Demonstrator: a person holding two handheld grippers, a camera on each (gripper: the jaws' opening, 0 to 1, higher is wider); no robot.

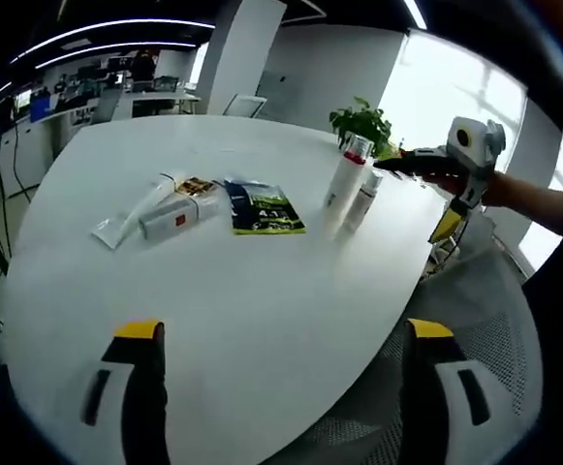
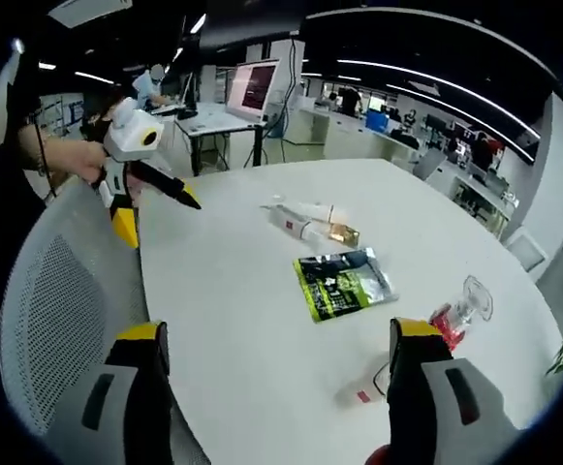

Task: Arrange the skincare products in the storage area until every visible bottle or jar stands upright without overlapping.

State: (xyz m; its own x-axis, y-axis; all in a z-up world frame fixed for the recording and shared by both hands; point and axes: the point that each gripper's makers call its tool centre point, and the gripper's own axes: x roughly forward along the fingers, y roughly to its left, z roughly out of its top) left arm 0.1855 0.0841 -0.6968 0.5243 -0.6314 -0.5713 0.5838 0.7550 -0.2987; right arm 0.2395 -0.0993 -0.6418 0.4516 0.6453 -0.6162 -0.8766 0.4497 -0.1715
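On the white table (image 1: 213,291) lie a white tube (image 1: 126,221), a white box with a red mark (image 1: 172,219), a small gold pack (image 1: 196,186) and a green sachet (image 1: 265,208). Further right stand a tall white bottle with a red band and clear cap (image 1: 344,174) and a shorter white bottle (image 1: 363,199). My left gripper (image 1: 283,331) is open over the table's near edge, holding nothing. My right gripper (image 1: 390,165) reaches toward the bottles from the right. In the right gripper view it (image 2: 279,331) is open, with the capped bottle (image 2: 460,315) and short bottle (image 2: 366,389) by its right jaw.
A grey mesh chair (image 1: 484,320) sits against the table's edge beside me. A potted plant (image 1: 363,121) stands behind the bottles. In the right gripper view the left gripper (image 2: 155,184) hovers at the table's far edge, with the sachet (image 2: 344,281) mid-table. Desks and monitors fill the room behind.
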